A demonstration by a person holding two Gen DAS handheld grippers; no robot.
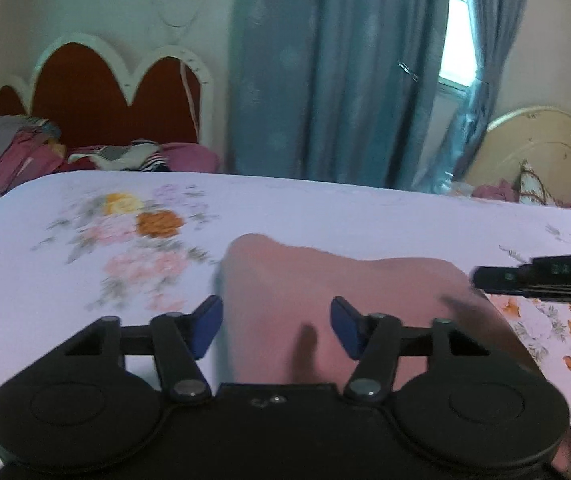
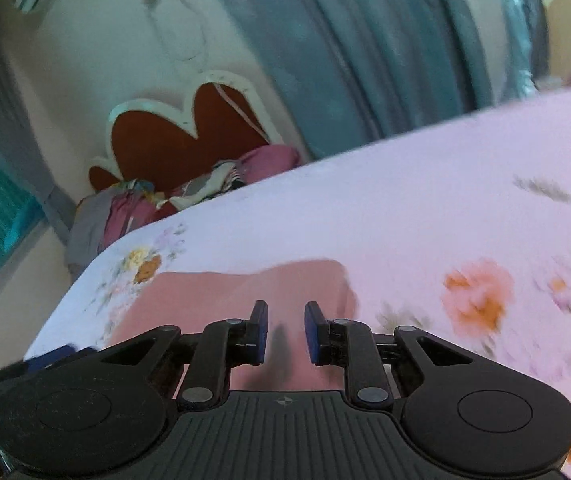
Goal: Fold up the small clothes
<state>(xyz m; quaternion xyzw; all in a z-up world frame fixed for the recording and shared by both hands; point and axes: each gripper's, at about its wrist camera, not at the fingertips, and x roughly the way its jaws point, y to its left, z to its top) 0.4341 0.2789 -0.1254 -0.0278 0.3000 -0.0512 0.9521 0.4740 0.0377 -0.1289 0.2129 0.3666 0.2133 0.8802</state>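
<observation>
The small, plain salmon-pink cloth garment (image 1: 325, 292) lies flat on the pale lilac bedsheet printed with orange and pink flowers (image 1: 85, 240), near the close edge of the bed and right under both tools. It looks thin, limp and very light, so it should crease wherever it is bent, slide readily over the smooth sheet, and sag from any single pinch point; nothing about it seems fragile. The best holds are probably the corners or the hem edges, pinching just the top layer and lifting low so the rest drags into a neat fold instead of bunching. The left gripper (image 1: 276, 326), black with blue pads, has its jaws about halfway apart over the near part of the cloth, with nothing pinched between them. The right gripper (image 2: 286, 332) has its jaws narrow but with a clear gap; pink fabric shows through that gap, and no fold seems caught between the pads, though motion blur makes that hard to judge. In the left wrist view the right tool reaches in from the right edge and carries a small pale marking, too blurred to read. No brand, label or print is visible on the garment itself.
</observation>
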